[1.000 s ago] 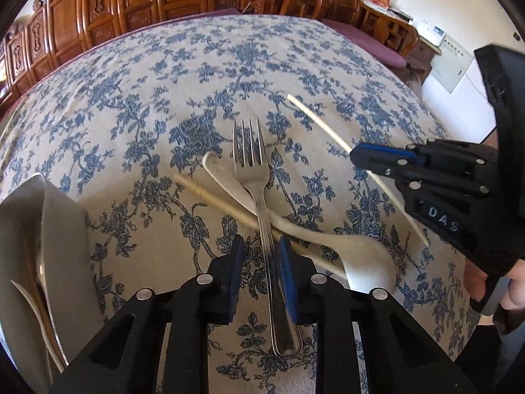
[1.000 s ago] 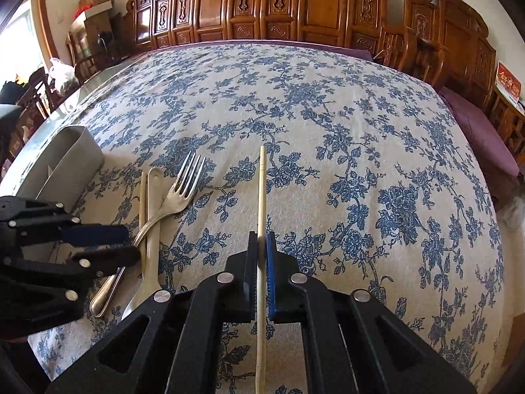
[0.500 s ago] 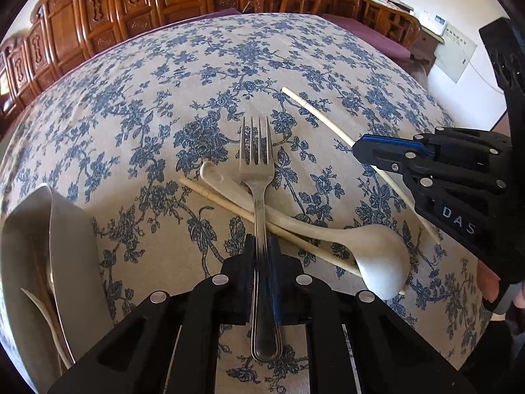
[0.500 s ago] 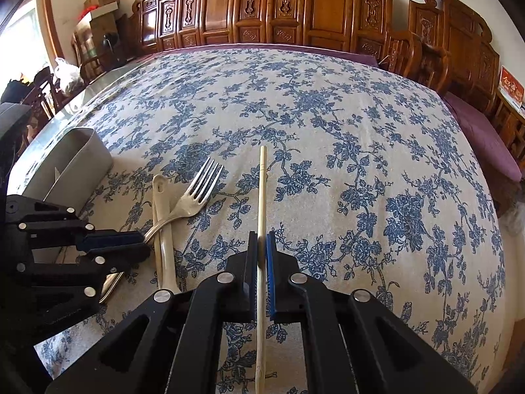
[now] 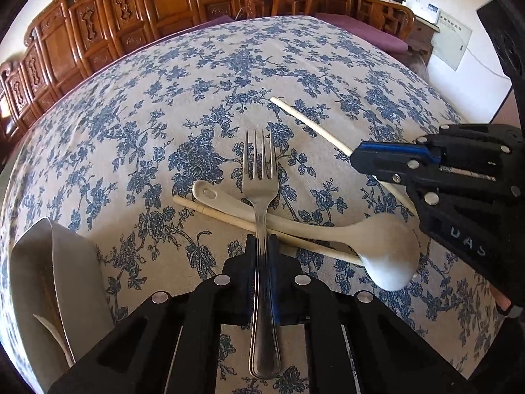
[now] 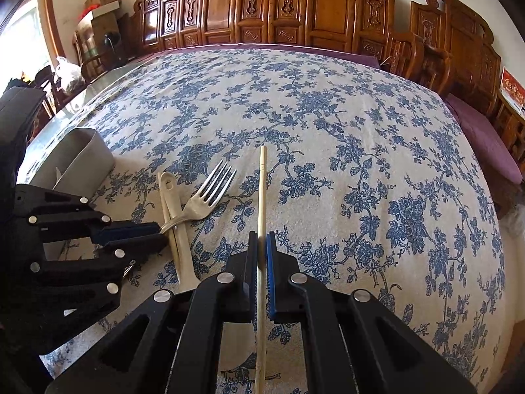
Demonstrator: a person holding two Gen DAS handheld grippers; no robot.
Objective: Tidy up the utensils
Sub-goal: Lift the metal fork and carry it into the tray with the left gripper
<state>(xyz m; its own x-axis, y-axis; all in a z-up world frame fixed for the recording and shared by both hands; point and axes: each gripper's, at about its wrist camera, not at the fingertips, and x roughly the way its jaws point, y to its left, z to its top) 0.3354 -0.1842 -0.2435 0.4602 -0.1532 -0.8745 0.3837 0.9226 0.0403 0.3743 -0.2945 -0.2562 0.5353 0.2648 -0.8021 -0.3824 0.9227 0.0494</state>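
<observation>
Fork (image 5: 261,197) sits clamped in my left tongs (image 5: 261,252), level over spoon (image 5: 331,229); right tongs (image 6: 262,249) grip a chopstick (image 6: 262,203). Holder (image 6: 78,157) lies left; open counter (image 6: 328,124) ahead.

Lettering "DAS", white on black, seen upside down: on the body of the right gripper (image 5: 387,161), right edge of the left wrist view. Red wall sign (image 6: 512,89), right edge of the right wrist view: characters illegible.
</observation>
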